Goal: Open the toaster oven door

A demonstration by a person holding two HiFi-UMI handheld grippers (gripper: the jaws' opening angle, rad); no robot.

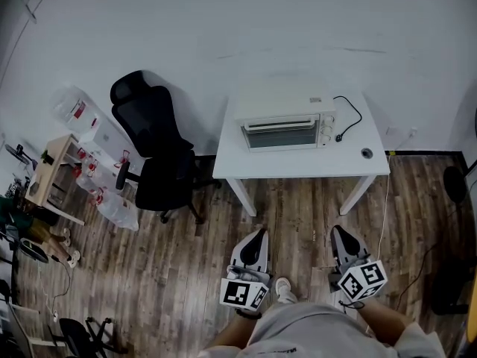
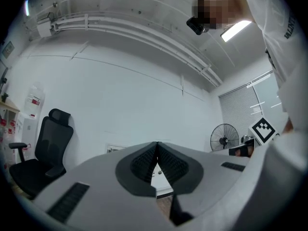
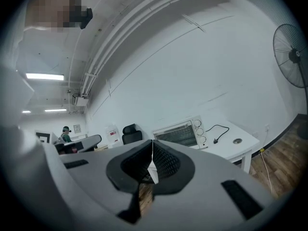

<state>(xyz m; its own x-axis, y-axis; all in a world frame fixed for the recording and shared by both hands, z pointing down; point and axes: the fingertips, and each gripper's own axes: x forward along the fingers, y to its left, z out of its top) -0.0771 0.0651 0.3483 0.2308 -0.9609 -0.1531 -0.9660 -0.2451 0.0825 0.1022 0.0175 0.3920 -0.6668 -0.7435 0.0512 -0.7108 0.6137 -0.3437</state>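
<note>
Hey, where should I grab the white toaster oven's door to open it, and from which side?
Grip the horizontal bar handle along the top edge of the glass door of the white toaster oven. Come at it from the front, the side facing you, pinching the bar from above and below. A handle at the top suggests the door swings down.

White wall [image 1: 223, 21], wood floor [image 1: 171, 267], black chair [image 1: 153, 151]

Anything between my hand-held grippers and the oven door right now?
Nothing visible. Only bare floor lies between the left hand-held gripper, the right hand-held gripper and the table; the oven door faces them. The chair stands off to the table's left.
</note>
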